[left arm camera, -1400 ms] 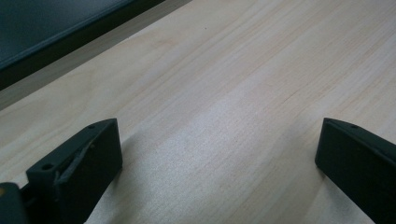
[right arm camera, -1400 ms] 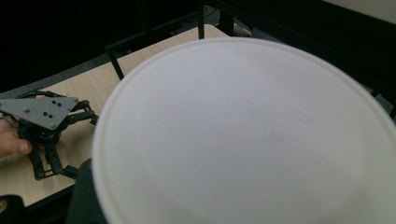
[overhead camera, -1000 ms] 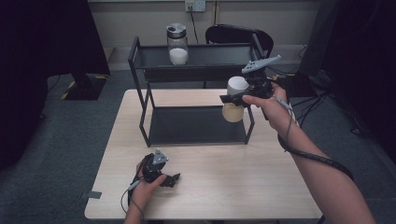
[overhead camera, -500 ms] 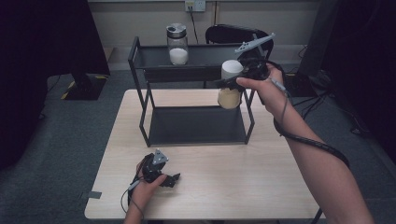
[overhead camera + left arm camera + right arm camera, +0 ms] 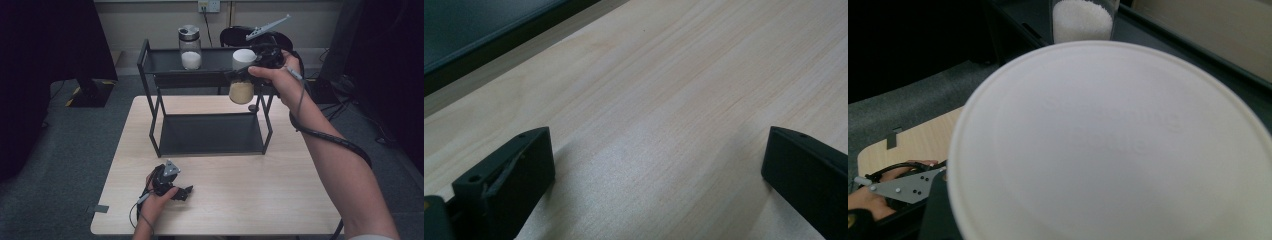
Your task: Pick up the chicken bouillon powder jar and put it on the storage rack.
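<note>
A glass jar [image 5: 241,92] with a white lid and tan grains hangs in the air at the right front corner of the black rack's top shelf [image 5: 160,60]. My right gripper [image 5: 246,70] is shut on it just under the lid. In the right gripper view the white lid [image 5: 1113,145] is close up and hides the jaws. My left gripper [image 5: 185,192] rests on the wooden table [image 5: 280,200] near its front edge. Its jaws stand wide apart over bare wood, so the left gripper [image 5: 654,165] is open and holds nothing.
A second jar [image 5: 190,47] with a metal lid and white grains stands on the top shelf, left of the held one; the same jar [image 5: 1082,20] shows beyond the lid. The rack's lower shelf [image 5: 210,135] is bare. A dark chair [image 5: 235,35] stands behind the rack.
My right gripper has carried the tan jar upward and toward the back, from lower-shelf height to the level of the top shelf. The left gripper has stayed put.
</note>
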Demonstrator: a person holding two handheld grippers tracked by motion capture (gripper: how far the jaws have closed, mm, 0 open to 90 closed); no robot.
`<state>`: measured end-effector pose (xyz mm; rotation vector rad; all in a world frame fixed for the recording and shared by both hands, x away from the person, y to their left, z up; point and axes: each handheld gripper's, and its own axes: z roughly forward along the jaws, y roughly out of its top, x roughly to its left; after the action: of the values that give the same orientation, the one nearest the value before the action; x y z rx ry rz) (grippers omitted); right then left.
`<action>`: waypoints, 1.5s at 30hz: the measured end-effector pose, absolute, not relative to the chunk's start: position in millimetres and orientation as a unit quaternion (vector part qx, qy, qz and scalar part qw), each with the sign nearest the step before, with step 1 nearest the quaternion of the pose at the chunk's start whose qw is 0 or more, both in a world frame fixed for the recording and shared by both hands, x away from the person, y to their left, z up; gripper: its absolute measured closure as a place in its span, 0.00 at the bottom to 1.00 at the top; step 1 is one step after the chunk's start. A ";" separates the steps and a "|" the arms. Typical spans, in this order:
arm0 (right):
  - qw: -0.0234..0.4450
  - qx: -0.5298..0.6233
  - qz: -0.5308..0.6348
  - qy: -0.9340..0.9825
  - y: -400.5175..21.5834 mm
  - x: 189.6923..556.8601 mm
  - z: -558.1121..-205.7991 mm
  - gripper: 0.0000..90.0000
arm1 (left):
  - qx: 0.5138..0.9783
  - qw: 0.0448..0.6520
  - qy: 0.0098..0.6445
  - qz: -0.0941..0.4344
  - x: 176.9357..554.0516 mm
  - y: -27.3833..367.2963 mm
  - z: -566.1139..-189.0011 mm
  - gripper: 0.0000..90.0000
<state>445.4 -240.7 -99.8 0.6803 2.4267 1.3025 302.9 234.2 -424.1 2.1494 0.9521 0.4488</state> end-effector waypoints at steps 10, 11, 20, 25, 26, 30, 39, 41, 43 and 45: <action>0.162 0.240 0.451 0.844 -229.9 447.2 -69.0 0.40 | 0.836 0.365 0.370 0.175 302.9 234.1 -424.1 0.00; 0.163 0.241 0.450 0.844 -228.8 447.5 -66.6 0.40 | 0.836 0.366 0.370 0.175 302.9 234.1 -424.1 0.00; 0.164 0.243 0.446 0.846 -216.0 457.7 -50.9 0.40 | 0.836 0.366 0.370 0.175 302.9 234.1 -424.2 0.00; 0.159 0.250 0.452 0.842 -211.6 466.9 -49.9 0.40 | 0.836 0.366 0.370 0.175 302.9 234.1 -424.1 0.00; 0.158 0.252 0.452 0.841 -210.4 468.7 -49.4 0.40 | 0.836 0.366 0.370 0.175 302.9 234.1 -424.1 0.00; 0.168 0.256 0.448 0.840 -202.8 473.2 -45.1 0.40 | 0.836 0.366 0.370 0.175 302.9 234.1 -424.1 0.00; 0.185 0.272 0.443 0.834 -188.3 486.8 -37.9 0.40 | 0.836 0.365 0.370 0.175 302.9 234.1 -424.1 0.00; 0.185 0.279 0.443 0.832 -187.1 491.8 -38.1 0.40 | 0.836 0.365 0.370 0.175 302.9 234.1 -424.1 0.00; 0.186 0.287 0.443 0.829 -186.5 496.3 -39.5 0.40 | 0.836 0.365 0.370 0.175 303.0 234.2 -424.1 0.00; 0.191 0.297 0.440 0.826 -185.0 499.1 -41.5 0.40 | 0.836 0.366 0.370 0.174 303.0 234.2 -424.1 0.00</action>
<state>499.1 -185.0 -41.5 0.8343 2.3183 1.2357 303.0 234.2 -424.1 2.1493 0.9520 0.4485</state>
